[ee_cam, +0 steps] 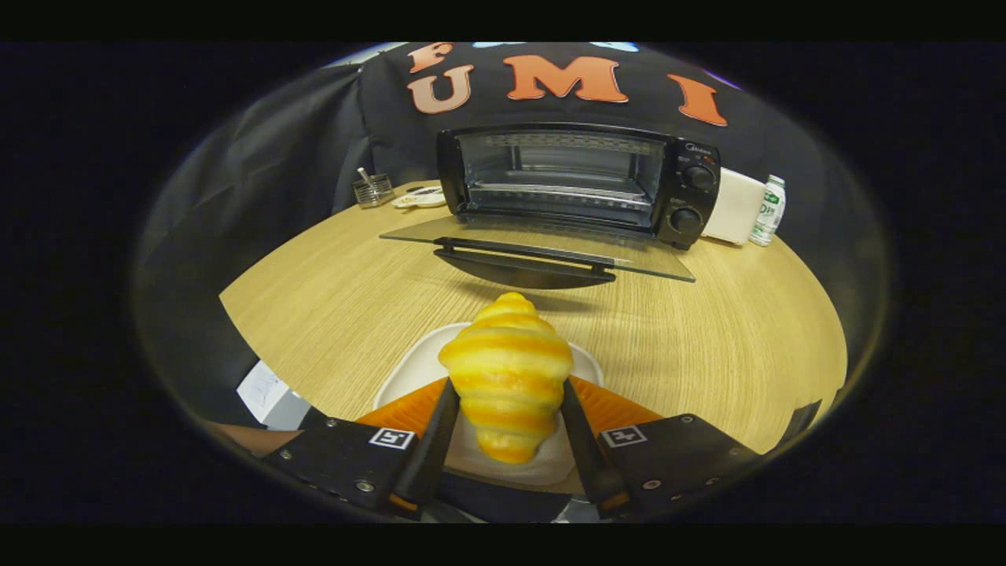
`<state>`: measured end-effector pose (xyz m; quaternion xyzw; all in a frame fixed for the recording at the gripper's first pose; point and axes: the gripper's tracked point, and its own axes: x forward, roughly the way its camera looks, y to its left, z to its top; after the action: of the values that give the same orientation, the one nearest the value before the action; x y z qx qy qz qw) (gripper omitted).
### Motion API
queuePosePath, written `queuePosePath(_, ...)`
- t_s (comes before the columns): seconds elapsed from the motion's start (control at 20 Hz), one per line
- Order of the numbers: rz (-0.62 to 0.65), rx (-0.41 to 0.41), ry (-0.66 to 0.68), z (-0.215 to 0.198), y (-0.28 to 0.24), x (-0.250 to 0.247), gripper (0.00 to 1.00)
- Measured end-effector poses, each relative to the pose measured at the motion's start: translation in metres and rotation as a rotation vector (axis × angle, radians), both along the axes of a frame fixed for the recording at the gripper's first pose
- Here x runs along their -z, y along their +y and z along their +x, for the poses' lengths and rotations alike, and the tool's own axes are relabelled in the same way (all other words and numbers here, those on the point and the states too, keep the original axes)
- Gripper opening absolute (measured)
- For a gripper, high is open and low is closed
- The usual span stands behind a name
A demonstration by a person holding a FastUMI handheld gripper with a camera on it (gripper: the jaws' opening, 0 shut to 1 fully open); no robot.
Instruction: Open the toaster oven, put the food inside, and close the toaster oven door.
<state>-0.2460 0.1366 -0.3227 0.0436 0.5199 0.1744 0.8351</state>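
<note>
A yellow croissant [507, 369] with darker stripes sits between my two fingers, and my gripper [507, 393] is shut on its sides. It is over a white plate [413, 369] on the wooden table [330, 306]; I cannot tell whether it still touches the plate. Beyond the fingers stands the black toaster oven [578, 181], its glass door [542, 248] folded down flat toward me with the handle [523, 255] on its front edge. The oven's inside shows a wire rack [562, 192].
Two knobs [695, 196] sit on the oven's right side. A white box [735, 206] and a small bottle [768, 211] stand to its right. A wire holder [373, 189] and a small dish [420, 198] sit to its left.
</note>
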Motion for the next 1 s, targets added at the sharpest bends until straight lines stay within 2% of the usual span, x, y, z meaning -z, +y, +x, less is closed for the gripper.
queuePosePath(0.15, 0.087, 0.01, -0.013, 0.003, 0.004, -0.014, 0.71)
queuePosePath(0.35, 0.287, 0.046, -0.036, 0.016, 0.02, -0.041, 0.71)
queuePosePath(0.55, 0.418, 0.117, -0.118, 0.058, 0.021, -0.066, 0.71)
queuePosePath(0.75, 0.573, 0.193, -0.127, 0.103, 0.024, -0.078, 0.71)
queuePosePath(0.85, 0.61, 0.231, -0.115, 0.123, 0.024, -0.077, 0.71)
queuePosePath(1.0, 0.592, 0.284, -0.104, 0.153, 0.018, -0.061, 0.71)
